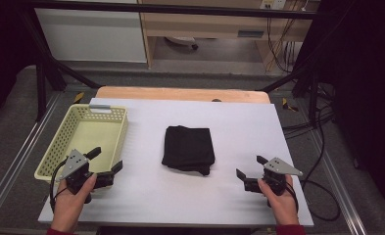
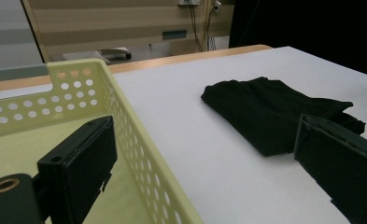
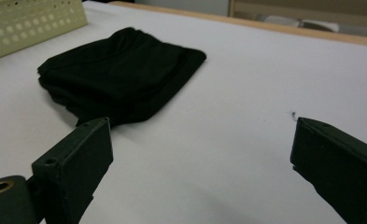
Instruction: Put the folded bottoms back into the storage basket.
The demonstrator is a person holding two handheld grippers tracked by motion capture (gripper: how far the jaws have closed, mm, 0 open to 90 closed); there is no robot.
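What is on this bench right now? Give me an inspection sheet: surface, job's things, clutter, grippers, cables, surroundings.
Surface: white board on a wooden table; one tiny dark speck.
Job's things: folded black cloth at the middle of the board, flat, untouched; empty yellow basket at the left edge.
Clutter: nothing seen.
Grippers: left gripper open, one jaw over the basket's near corner; right gripper open, above the bare board; neither holds anything.
Cables: black cables on the floor to the right.
Surroundings: black frame, wooden desk behind.
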